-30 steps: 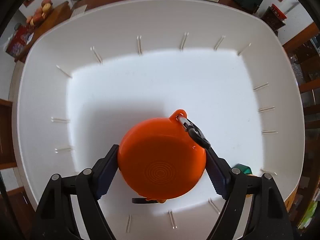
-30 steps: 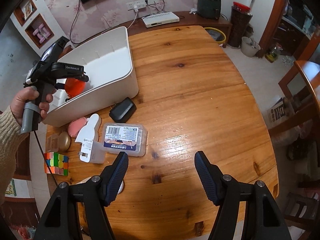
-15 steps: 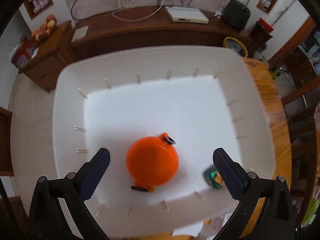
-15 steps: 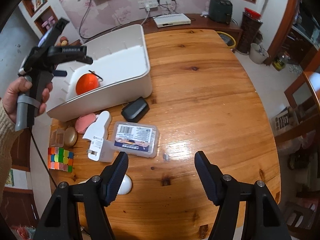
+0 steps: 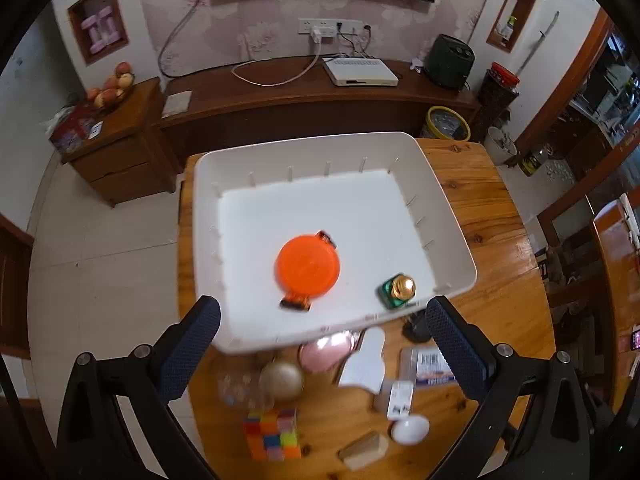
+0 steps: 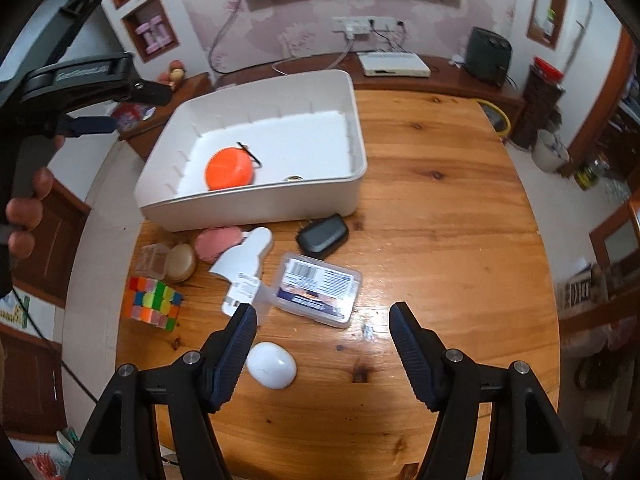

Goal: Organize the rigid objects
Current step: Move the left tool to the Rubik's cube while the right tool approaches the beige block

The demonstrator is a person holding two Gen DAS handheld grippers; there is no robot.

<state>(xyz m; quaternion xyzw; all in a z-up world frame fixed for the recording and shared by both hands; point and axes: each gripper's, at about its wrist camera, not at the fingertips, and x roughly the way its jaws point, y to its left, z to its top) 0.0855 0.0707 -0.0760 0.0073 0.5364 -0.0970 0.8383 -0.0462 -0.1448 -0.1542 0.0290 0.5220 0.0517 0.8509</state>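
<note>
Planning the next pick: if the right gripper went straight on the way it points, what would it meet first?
Probably the clear plastic case, lying ahead between the right gripper's open jaws; depth is uncertain.

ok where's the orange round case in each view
Left wrist view: the orange round case lies near the picture's centre, on the floor of the white bin.
Right wrist view: it sits upper left of centre, in the bin's near left part.
Shared landmark: the colourful puzzle cube on the table, outside the bin.
</note>
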